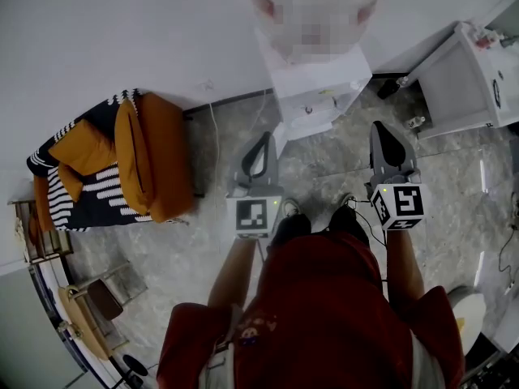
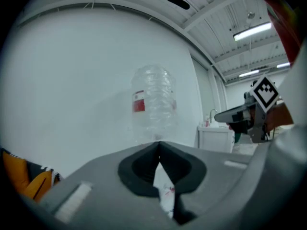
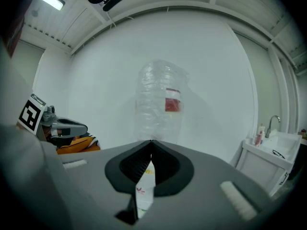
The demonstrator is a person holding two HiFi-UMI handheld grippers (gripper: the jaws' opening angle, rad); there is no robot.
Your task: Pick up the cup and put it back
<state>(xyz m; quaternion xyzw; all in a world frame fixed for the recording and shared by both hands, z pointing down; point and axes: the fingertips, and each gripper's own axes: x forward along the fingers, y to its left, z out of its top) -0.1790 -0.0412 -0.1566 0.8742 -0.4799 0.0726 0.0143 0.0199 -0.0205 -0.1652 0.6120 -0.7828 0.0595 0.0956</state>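
Note:
No cup shows in any view. Both grippers are held out side by side toward a white water dispenser (image 1: 315, 91) that carries a clear bottle (image 2: 153, 102) with a red label. The same bottle (image 3: 161, 103) stands straight ahead in the right gripper view. My left gripper (image 1: 263, 140) has its jaws closed tip to tip with nothing between them, as the left gripper view (image 2: 159, 143) also shows. My right gripper (image 1: 383, 130) is likewise shut and empty, its tips meeting in its own view (image 3: 151, 142). Each gripper sees the other off to its side.
An orange armchair (image 1: 134, 164) with a black-and-white striped throw stands at the left by the wall. A white cabinet with a sink (image 1: 469, 79) stands at the right, and appears again in the right gripper view (image 3: 268, 155). The floor (image 1: 211, 250) is grey stone tile.

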